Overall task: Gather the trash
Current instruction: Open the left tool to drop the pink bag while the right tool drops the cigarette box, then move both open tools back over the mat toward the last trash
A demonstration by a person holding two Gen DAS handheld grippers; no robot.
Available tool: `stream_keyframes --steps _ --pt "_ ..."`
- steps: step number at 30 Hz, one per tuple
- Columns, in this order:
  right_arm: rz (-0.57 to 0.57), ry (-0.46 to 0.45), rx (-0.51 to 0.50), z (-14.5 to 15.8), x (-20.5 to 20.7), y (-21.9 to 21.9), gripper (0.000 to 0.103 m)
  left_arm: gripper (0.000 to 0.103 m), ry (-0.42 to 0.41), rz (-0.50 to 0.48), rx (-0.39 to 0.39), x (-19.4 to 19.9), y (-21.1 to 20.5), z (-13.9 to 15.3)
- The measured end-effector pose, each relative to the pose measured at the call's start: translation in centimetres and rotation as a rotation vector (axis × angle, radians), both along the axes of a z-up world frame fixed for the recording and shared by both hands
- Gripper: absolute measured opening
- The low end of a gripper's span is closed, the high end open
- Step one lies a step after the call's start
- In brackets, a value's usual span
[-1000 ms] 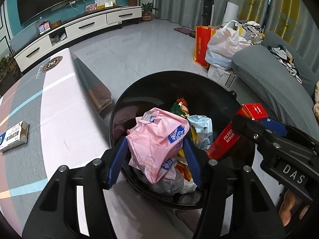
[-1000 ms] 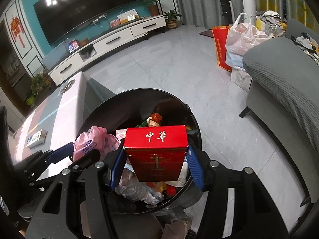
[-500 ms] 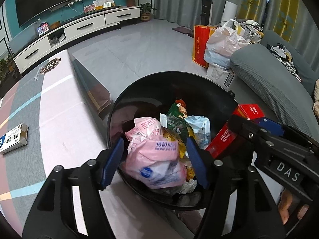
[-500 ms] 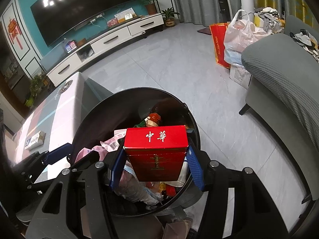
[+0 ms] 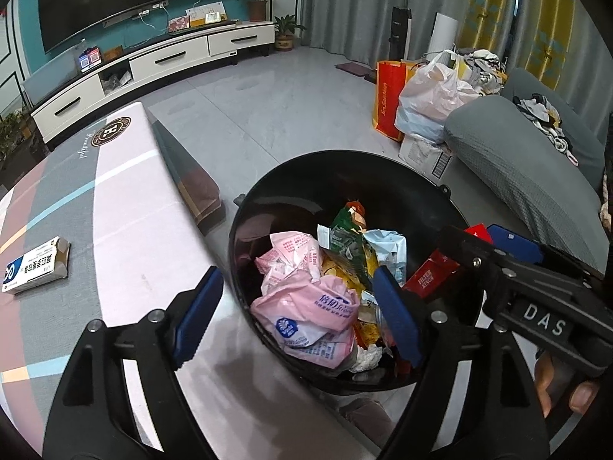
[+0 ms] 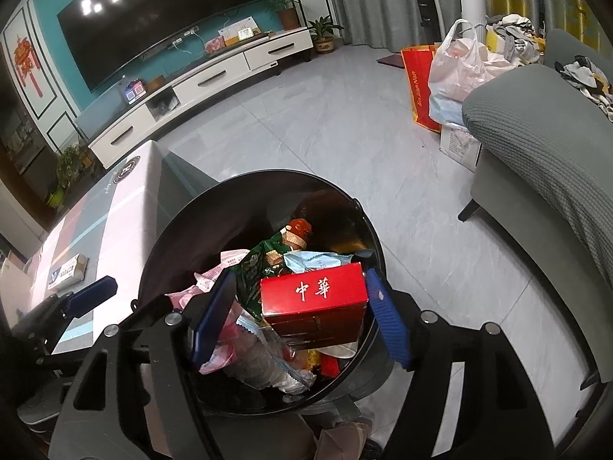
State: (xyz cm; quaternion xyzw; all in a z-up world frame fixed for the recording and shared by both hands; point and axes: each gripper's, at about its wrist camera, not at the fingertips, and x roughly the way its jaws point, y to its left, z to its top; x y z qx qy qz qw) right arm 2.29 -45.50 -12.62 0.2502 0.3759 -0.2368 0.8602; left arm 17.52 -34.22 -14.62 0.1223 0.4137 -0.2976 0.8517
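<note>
Hovering over the bin (image 5: 413, 176), both grippers' fingers have just been spreading, dropping pink bag (image 5: 310, 306) and red box (image 6: 314, 299) in.

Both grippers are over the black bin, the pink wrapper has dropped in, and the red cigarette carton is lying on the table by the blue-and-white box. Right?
Not quite. The red cigarette carton is not on the table; the right wrist view shows it between the right gripper's parted jaws, over the black bin. The rest holds: the pink wrapper lies in the bin under the open left gripper.
</note>
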Motion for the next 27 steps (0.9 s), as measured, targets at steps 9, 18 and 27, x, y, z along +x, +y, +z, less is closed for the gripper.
stream_keyframes --steps 9,18,27 --pt "-0.001 -0.016 -0.01 0.7 0.1 0.7 0.074 0.086 -0.013 0.008 -0.023 -0.5 1.3 0.9" --pt "-0.02 -0.04 -0.02 1.6 -0.1 1.4 0.08 0.09 -0.021 0.023 -0.056 -1.0 3.1 1.5" --pt "-0.006 -0.091 -0.073 3.2 -0.1 3.4 0.085 0.091 -0.053 0.09 -0.139 -2.9 8.5 2.2"
